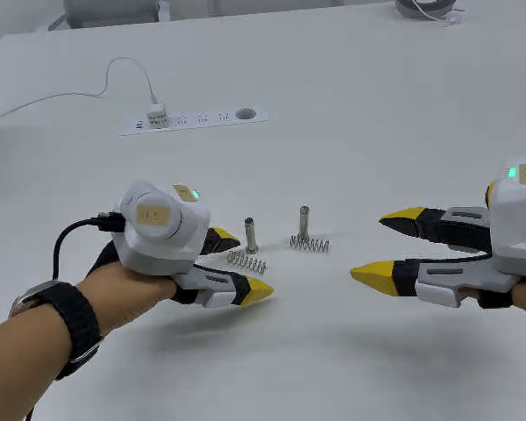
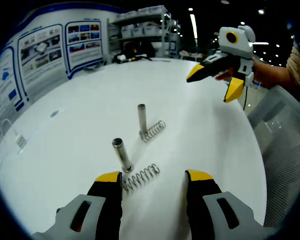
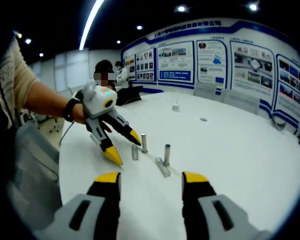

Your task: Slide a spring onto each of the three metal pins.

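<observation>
Noted left gripper [image 2: 154, 176] wide open, right gripper [image 3: 151, 176] too. Judged spring [image 2: 140, 177] beside pin [image 2: 120, 152] light, compressible, roll-prone; pinch gently mid-coil.

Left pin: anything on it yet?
Nothing. The left pin stands bare and upright; a spring lies flat on the table beside its base. The pin is in full view, with nothing covering it.

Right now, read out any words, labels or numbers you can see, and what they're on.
No text reads clearly.
Tan sticker on the left gripper: marks too blurred.
Wall posters: print too small.
Blue heading above them: too blurred.
</observation>
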A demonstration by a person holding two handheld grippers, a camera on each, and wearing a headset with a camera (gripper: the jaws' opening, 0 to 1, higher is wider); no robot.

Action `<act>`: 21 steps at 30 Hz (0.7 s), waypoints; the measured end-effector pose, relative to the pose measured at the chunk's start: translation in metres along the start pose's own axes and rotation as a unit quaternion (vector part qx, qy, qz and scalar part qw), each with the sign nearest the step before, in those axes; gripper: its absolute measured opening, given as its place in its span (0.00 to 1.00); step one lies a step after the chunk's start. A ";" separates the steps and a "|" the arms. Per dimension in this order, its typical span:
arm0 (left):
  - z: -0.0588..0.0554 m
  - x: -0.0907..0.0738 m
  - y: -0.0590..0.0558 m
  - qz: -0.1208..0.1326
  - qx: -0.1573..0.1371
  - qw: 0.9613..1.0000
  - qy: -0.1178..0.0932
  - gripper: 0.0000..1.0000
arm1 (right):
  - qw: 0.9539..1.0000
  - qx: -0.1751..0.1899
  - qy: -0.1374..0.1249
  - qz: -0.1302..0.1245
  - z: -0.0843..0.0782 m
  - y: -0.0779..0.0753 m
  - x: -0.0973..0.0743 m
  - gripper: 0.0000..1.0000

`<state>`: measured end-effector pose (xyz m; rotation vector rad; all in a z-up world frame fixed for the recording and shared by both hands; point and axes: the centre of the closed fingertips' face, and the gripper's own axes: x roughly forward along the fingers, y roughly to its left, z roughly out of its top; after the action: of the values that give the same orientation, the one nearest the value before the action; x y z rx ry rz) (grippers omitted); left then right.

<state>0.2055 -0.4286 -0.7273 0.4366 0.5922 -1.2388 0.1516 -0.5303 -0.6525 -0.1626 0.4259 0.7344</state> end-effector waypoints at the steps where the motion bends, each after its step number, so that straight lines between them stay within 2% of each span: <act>1: -0.001 0.000 0.000 0.000 0.000 1.000 0.002 0.51 | 1.000 0.000 0.000 0.000 0.000 0.000 0.000 0.51; 4: -0.004 -0.003 -0.002 0.001 0.000 1.000 0.010 0.49 | 1.000 -0.001 0.000 0.001 0.000 0.000 0.000 0.51; 13: -0.013 -0.011 -0.005 0.008 -0.007 1.000 0.016 0.39 | 1.000 -0.003 0.001 0.006 0.001 0.004 0.001 0.51; 21: -0.020 -0.011 -0.002 0.027 -0.012 0.999 0.026 0.24 | 1.000 -0.004 0.003 0.012 -0.001 0.007 0.003 0.50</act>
<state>0.1974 -0.4089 -0.7354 0.4628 0.6360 -1.1704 0.1483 -0.5238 -0.6542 -0.1669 0.4308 0.7597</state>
